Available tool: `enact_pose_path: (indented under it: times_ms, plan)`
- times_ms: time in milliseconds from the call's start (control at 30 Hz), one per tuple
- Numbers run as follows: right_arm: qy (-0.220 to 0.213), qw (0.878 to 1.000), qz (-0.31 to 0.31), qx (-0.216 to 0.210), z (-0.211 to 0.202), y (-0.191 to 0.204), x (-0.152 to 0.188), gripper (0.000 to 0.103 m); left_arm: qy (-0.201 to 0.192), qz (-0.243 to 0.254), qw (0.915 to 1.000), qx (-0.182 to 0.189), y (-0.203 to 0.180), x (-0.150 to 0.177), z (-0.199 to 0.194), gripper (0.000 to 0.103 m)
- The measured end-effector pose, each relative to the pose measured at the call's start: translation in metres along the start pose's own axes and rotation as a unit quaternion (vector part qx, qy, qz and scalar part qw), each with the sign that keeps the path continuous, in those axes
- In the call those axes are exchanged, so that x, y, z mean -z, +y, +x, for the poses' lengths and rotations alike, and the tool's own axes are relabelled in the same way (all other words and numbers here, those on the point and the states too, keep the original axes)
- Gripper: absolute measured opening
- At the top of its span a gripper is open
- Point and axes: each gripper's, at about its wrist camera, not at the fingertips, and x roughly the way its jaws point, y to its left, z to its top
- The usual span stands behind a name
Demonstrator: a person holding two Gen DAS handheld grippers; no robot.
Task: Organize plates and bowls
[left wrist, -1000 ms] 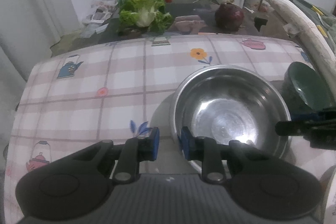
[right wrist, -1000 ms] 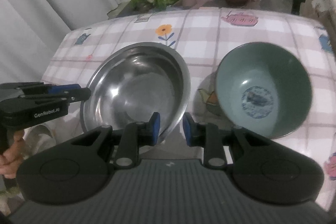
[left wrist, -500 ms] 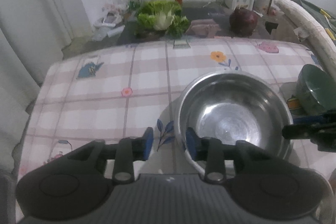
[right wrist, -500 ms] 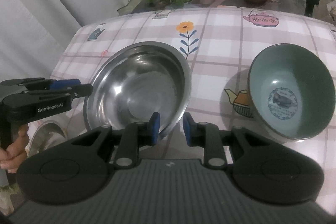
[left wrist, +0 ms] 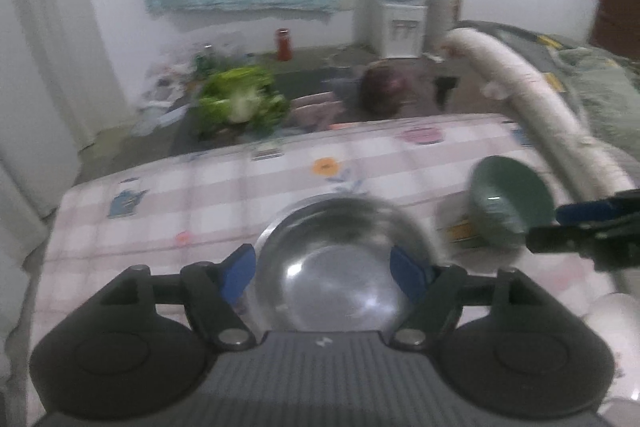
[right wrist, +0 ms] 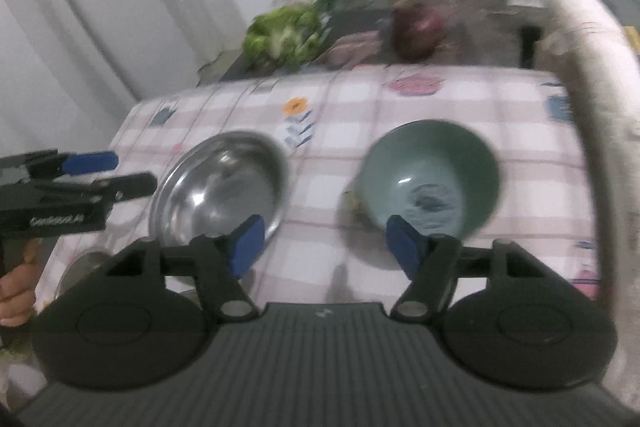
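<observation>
With both my left claw (left wrist: 326, 269) and right claw (right wrist: 326, 241) released, I risk clipping the steel bowl (right wrist: 218, 187) at 10 o'clock into the green bowl (right wrist: 428, 179).

White lettering is showing on the side of the left gripper (right wrist: 100, 183) in the right wrist view, blurred but seeming to read "GenRobot.AI". No other text is proving readable.

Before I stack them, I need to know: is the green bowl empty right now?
Empty, as far as shown. The right wrist view looks into the green bowl, upright on the tablecloth, and only its painted bottom shows, though blurred.
</observation>
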Motion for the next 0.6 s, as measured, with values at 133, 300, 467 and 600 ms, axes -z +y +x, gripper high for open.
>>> enact_pose_path:
  times_ms: [133,300,467,600]
  plan:
    - [-0.017,0.999,0.021,0.023,-0.021,-0.028,0.001,0.068,0.002,0.010,0.9992,0.039,-0.026,-0.010,0.003,0.077]
    - [-0.025,0.998,0.044,0.038,-0.031,-0.061,0.000,0.068,0.009,0.035,0.9974,0.062,-0.067,-0.022,0.019,0.077]
    - [-0.024,0.996,0.082,0.027,-0.023,-0.090,-0.004,0.067,0.013,0.056,0.9964,0.062,-0.104,-0.036,0.043,0.068]
    - [-0.016,0.994,0.105,0.015,-0.009,-0.105,-0.006,0.062,0.004,0.083,0.9955,0.045,-0.127,-0.045,0.058,0.065]
